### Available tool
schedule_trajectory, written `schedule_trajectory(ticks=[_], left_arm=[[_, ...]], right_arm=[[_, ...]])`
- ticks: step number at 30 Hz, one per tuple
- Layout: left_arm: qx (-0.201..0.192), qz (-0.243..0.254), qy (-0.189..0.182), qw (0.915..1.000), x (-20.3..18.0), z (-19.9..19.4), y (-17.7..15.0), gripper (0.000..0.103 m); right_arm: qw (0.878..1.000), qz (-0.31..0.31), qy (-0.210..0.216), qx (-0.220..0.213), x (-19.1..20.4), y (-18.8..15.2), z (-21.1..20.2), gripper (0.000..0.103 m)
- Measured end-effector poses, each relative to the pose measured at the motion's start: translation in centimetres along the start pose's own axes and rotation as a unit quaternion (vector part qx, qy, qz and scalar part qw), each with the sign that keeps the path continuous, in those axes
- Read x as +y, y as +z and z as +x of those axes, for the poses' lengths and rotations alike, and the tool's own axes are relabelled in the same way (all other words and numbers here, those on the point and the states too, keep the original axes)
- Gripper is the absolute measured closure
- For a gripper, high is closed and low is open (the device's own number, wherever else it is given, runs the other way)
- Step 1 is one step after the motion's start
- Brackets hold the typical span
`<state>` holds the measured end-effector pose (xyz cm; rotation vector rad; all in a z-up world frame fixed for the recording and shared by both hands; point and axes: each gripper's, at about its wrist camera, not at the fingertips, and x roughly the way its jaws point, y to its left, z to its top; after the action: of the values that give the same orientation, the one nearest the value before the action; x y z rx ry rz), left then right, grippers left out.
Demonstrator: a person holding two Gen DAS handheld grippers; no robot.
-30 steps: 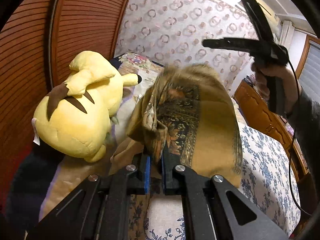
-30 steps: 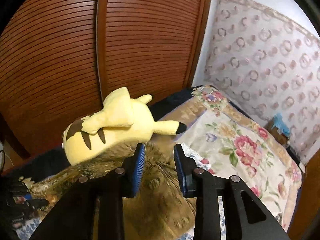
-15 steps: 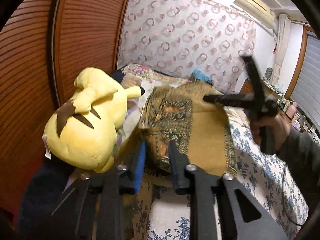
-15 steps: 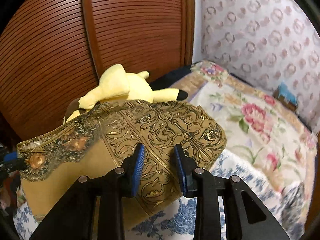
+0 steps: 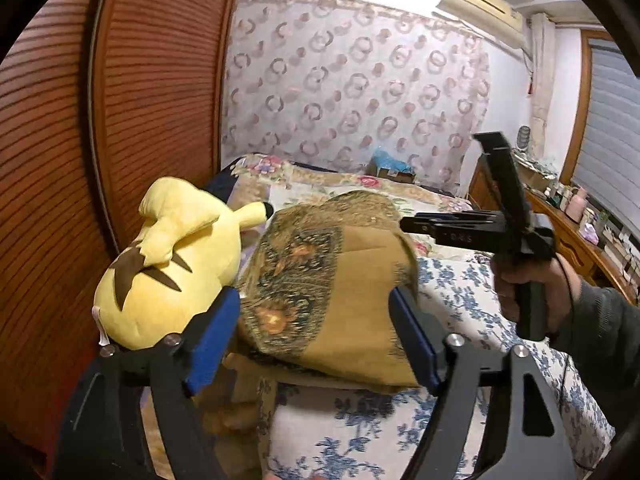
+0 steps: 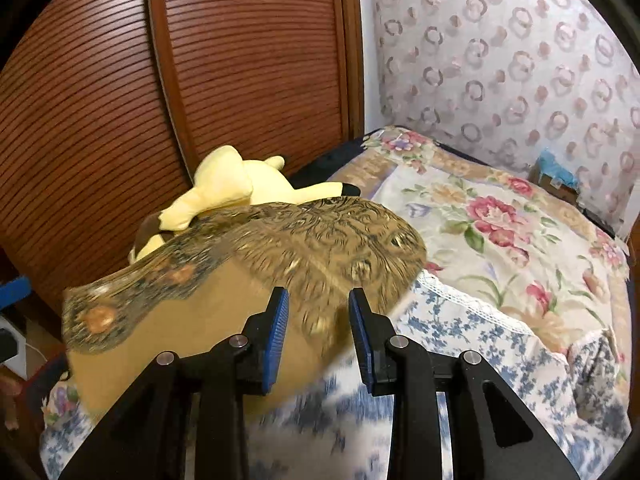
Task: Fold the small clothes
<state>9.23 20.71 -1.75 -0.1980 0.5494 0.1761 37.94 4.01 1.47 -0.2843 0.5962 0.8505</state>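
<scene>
Now that the left gripper has let go, its jaws are opening wide and the cloth just sits loose between the blue pads instead of pinched like a second ago. That reads to me as one fold laid down and released, so the next grab is probably for another fold or a tidy-up.

The cloth is mid-frame in both views, a tan piece with a dark patterned border, draped on the bed over the blue-flowered sheet. Its near edge hangs right in front of the left pads; the patterned edge runs up toward the plush.

The right gripper has dropped lower over the cloth's right part, jaws partly open and, as far as I can tell, holding nothing. In the left view it shows at right of frame, gripped by a hand.

Room-wise: the plush crowds the cloth's left side, touching or nearly so, with the wooden slat doors behind it. Right and far side of the bed is open quilt, plenty of space there.
</scene>
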Motion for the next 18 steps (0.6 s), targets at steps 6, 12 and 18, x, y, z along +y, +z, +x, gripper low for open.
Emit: schedule_trajectory(ticks=[6, 12, 18], left_arm=[[-0.012, 0.017, -0.014, 0.9997, -2.7, -1.4, -0.2, 0.024], [-0.014, 0.033, -0.017, 0.9992, -5.5, -2.5, -0.9, 0.024], [-0.015, 0.057, -0.026, 0.9979, -8.7, -3.5, -1.9, 0.024]], right_arm=[[0.999, 0.022, -0.009, -0.038, 0.9, -3.8, -6.9, 0.071], [0.997, 0.034, -0.025, -0.057, 1.5, -7.5, -12.4, 0.069], [0.996, 0.046, -0.046, -0.069, 2.5, -11.4, -17.6, 0.058]])
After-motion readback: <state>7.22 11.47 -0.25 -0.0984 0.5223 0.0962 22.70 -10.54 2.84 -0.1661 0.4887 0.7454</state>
